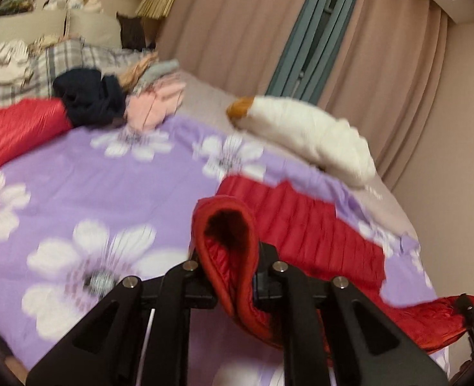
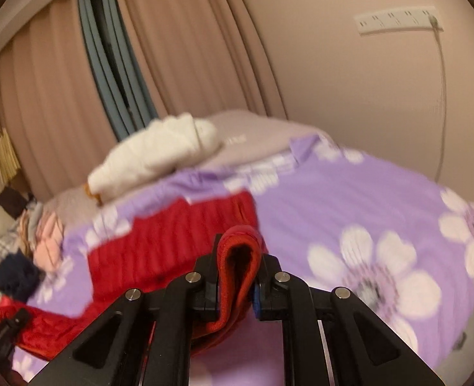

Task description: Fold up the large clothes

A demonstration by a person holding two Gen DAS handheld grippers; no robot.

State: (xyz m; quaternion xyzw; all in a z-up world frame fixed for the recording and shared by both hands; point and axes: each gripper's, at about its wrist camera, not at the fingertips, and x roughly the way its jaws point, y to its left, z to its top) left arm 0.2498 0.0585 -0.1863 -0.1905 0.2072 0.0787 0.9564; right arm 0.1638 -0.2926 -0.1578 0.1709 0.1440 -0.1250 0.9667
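- Quilt (image 1: 76, 193): spread ahead of both claws, your folding surface.
- Jacket (image 1: 317, 225): partly on the quilt ahead, partly lifted, so it hangs ready to fold.
- Left claw (image 1: 233, 276): you pinch a cuff.
- Right claw (image 2: 237, 276): you pinch another edge.

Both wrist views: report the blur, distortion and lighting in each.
Left wrist view: motion blur smears the purple floral cover and white garment; the left gripper on the red jacket is sharper. Right wrist view: same smear, fisheye-bowed curtains, warm dim light, dark corners.
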